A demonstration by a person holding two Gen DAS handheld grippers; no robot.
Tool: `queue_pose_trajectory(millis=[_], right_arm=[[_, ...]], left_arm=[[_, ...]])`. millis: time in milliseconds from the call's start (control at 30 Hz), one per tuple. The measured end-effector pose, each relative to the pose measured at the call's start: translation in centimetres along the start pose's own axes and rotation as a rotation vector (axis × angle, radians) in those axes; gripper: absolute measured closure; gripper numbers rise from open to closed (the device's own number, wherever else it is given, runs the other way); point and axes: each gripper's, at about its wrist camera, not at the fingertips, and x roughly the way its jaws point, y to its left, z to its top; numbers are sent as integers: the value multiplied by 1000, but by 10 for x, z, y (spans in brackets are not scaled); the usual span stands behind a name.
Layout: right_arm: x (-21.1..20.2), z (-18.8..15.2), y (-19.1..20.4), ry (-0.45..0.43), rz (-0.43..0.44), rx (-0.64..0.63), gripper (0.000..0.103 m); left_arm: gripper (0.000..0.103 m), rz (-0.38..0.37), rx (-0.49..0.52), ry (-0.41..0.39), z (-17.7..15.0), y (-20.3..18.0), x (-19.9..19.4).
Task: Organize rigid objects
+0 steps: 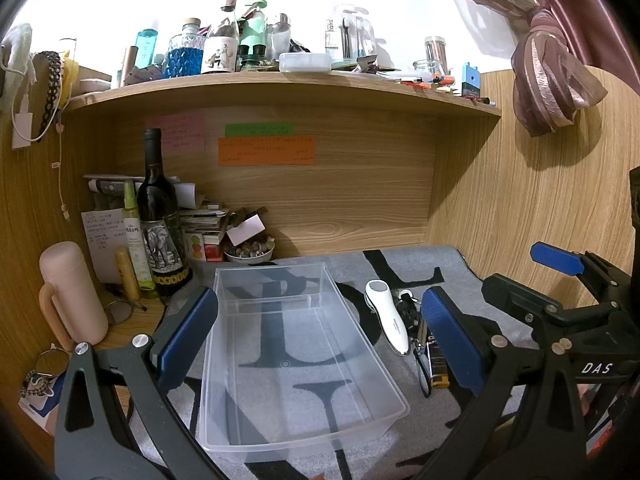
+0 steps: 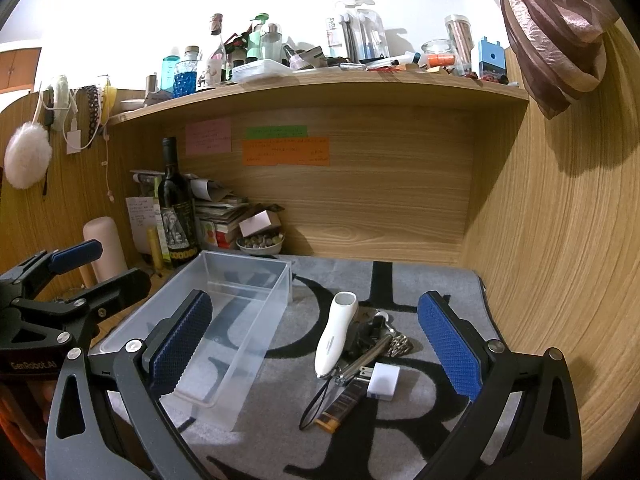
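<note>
We work on a grey lettered mat [image 2: 420, 288] in a wooden desk alcove, under a crowded shelf [image 1: 280, 84]. Our left gripper [image 1: 320, 334] hangs wide open over the clear bin [image 1: 296, 360], gripping nothing. Our right gripper [image 2: 316, 346] gapes equally, empty, above the white handheld device [image 2: 334, 332], charger plug [image 2: 383, 380] and keys just beside the bin.
</note>
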Motion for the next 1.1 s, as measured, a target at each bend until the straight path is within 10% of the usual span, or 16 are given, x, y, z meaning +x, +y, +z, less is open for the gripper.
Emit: queue_pose_trajectory(millis=[1100], right_arm=[[2, 0, 0, 7, -1, 2, 0]], left_arm=[[0, -4, -5, 11, -4, 3, 10]])
